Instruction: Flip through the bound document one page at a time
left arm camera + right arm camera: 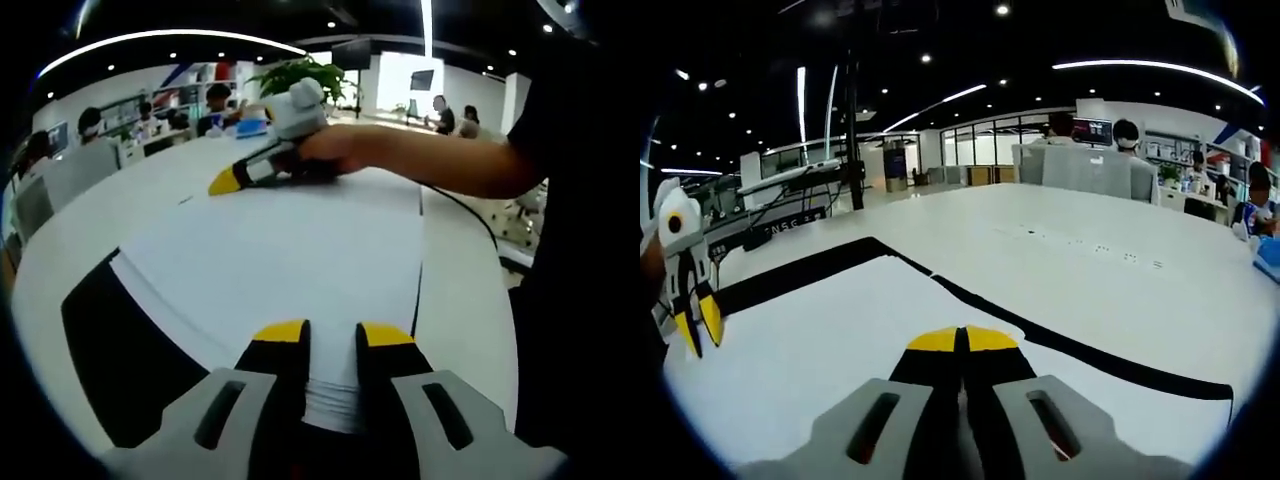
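Lay flat on a smooth, white, rounded counter [80, 230]: one bound document [290, 260], its top page plain white paper with a thin black edge down the right side and a wide black strip at its near left. Looked thick at the near edge, like a stack of many sheets.

In the left gripper view, sat at the document's near edge: left gripper [333, 333], two black jaws with yellow tips, spread a little apart with the white paper edge between them; could not tell if squeezing it. At the far edge of the same page, rested tip-down: right gripper [224, 181], white and black with a yellow tip, held in a person's hand [335, 150].

In the right gripper view, pressed together with no gap: the two yellow-tipped jaws of the right gripper, low over the white page.

Far across the counter, sat several people by grey chairs.
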`<state>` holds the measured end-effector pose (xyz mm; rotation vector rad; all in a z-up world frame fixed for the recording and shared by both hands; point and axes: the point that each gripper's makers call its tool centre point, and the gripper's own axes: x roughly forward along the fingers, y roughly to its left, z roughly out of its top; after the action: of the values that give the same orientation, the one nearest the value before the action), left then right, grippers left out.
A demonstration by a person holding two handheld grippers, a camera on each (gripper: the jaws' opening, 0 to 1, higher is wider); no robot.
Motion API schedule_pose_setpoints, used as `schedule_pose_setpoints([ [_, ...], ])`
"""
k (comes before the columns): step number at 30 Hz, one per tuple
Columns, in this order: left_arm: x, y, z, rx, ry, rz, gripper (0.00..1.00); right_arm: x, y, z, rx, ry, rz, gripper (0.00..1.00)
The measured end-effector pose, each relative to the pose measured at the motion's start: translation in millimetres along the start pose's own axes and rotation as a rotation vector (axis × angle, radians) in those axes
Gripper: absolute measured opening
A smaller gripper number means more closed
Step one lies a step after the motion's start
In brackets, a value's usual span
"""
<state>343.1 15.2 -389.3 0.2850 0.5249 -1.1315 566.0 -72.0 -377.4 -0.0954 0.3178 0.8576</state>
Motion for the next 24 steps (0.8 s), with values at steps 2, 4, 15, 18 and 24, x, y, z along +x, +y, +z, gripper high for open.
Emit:
schedule_pose_setpoints([
  [2, 0, -0.3, -0.1, 0.002, -0.001, 0.001, 0.21, -3, 4, -0.4, -0.007, 0.001, -0.001, 0.02],
  [4, 0, -0.6, -0.2, 0.003, 0.000, 0.001, 0.21, -8, 8, -2.1, -0.018, 0.003, -0.003, 0.02],
  [15, 0, -1.6, -0.5, 0.001, -0.002, 0.005, 0.21, -27, 25, -6.7, -0.012, 0.002, 0.007, 0.02],
  [18, 0, -1.7, -0.6, -0.001, -0.004, 0.005, 0.21, -31, 26, -7.9, -0.008, -0.003, -0.005, 0.02],
  [24, 0, -2.1, -0.6, -0.002, -0.002, 0.004, 0.21, -32, 25, -8.1, -0.003, -0.009, -0.018, 0.02],
])
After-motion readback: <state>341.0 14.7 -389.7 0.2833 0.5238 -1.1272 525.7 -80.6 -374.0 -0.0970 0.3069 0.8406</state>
